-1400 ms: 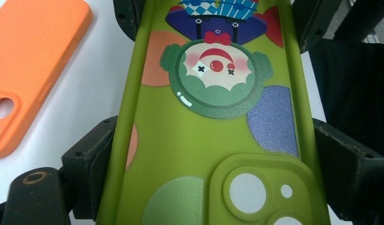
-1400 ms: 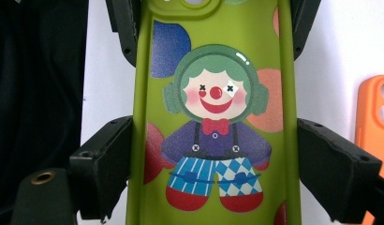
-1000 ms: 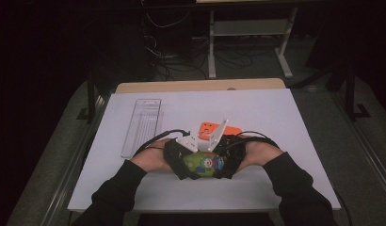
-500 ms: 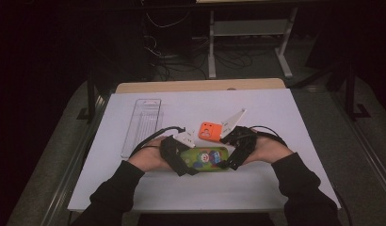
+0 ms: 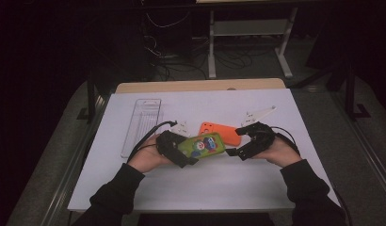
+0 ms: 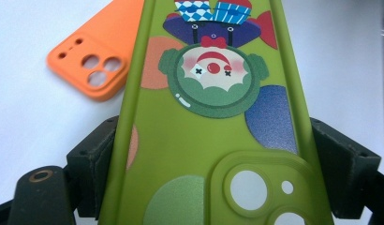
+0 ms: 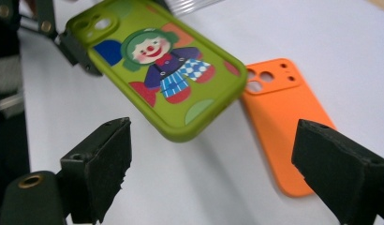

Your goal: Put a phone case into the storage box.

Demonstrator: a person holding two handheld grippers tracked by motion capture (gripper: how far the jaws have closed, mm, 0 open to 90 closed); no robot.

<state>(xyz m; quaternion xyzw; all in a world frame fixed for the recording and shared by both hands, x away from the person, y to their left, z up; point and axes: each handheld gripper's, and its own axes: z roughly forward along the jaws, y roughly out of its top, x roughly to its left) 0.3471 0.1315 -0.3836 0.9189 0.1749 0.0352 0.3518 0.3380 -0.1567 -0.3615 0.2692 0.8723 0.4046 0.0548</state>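
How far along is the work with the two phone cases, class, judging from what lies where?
Looks done: the green clown case is off the table, clamped at its camera end by the left gripper. In hand: the right gripper hangs open beside its free end, holding nothing. Left: the orange case lies untouched on the white tabletop, the clear tray apart.

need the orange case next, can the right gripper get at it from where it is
Probably yes: the right gripper stands open and empty beside the orange case, which lies flat on the table; the green case overhangs just one end.
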